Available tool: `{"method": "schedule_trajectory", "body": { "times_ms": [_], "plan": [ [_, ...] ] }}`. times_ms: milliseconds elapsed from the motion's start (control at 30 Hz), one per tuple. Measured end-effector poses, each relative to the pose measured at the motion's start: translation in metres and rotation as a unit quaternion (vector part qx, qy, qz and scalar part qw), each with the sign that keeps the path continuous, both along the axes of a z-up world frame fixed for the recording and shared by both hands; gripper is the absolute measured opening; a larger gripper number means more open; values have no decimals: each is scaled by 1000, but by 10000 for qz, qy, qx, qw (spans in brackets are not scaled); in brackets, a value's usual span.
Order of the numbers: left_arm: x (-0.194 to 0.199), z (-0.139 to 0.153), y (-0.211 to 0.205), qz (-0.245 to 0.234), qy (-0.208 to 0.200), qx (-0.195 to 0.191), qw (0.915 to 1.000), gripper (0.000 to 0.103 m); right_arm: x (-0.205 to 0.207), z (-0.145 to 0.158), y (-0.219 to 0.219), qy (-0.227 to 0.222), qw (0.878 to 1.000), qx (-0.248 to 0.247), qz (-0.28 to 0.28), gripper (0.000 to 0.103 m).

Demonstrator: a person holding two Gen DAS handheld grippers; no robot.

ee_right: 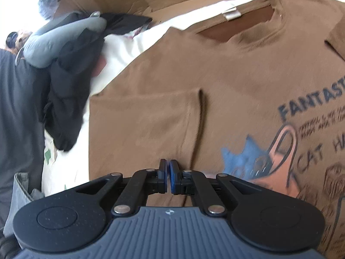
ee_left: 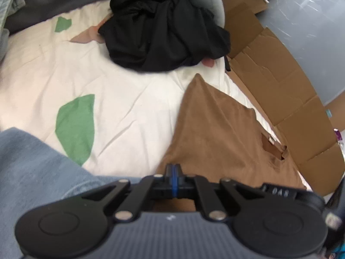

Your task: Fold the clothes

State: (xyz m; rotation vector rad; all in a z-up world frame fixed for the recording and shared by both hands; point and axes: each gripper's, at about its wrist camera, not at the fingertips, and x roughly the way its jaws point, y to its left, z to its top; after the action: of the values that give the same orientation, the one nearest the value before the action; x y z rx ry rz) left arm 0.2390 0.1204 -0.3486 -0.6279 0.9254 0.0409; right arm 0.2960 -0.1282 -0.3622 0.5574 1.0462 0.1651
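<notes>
A brown T-shirt [ee_right: 215,75] with a printed cat graphic lies face up on the white bed sheet [ee_left: 118,86], collar toward the cardboard. One side panel with its sleeve [ee_right: 146,116] is folded over the front. My right gripper [ee_right: 167,167] sits low over that folded part, its blue-padded fingers pressed together on the cloth. In the left wrist view the same brown T-shirt [ee_left: 215,129] rises in a peaked fold straight from my left gripper [ee_left: 173,169], which is shut on the shirt's edge.
A crumpled black garment [ee_left: 163,32] and a grey padded item [ee_right: 64,38] lie at the far side of the bed. Flattened cardboard [ee_left: 280,82] lines the bed's right edge. Blue denim [ee_left: 32,172] covers the near left corner. The sheet has green patches [ee_left: 75,127].
</notes>
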Motion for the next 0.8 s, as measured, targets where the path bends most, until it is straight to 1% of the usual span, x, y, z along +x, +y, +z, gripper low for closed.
{"method": "schedule_trajectory", "body": {
  "times_ms": [33,100,133,300,400,467,533,600,633,733,800],
  "plan": [
    [-1,1,0,-5,-7,-13,10000,2,4,0,-1,-31,10000,-34,27,8],
    [1,4,-2,-110,-21,-50,9999,6,12,1,-3,-114,9998,-130,93,8],
    [4,6,-3,-183,-37,-58,9998,10,16,2,-3,-162,9996,-187,126,8],
    [25,7,-11,-463,-156,-46,9988,11,32,7,-12,-280,9992,-276,-35,9],
    [37,-3,-11,-389,-72,-34,9992,11,37,9,-17,-321,9988,-357,-112,10],
    [40,-10,-8,-266,23,10,9996,8,37,9,-20,-326,9989,-334,-92,10],
    [40,-13,-8,-231,70,60,9997,7,32,10,-21,-340,9991,-253,-44,18],
    [37,-11,-12,-316,60,171,9993,7,24,10,-19,-367,9991,-190,109,38],
    [36,-10,-13,-327,54,156,9993,10,17,10,-16,-386,9989,-168,229,41],
    [30,-5,-13,-339,-1,35,9994,14,-1,11,-6,-442,9972,-99,590,41],
    [25,0,-13,-361,-38,-10,9993,14,-14,12,0,-481,9954,-60,826,41]
  ]
}}
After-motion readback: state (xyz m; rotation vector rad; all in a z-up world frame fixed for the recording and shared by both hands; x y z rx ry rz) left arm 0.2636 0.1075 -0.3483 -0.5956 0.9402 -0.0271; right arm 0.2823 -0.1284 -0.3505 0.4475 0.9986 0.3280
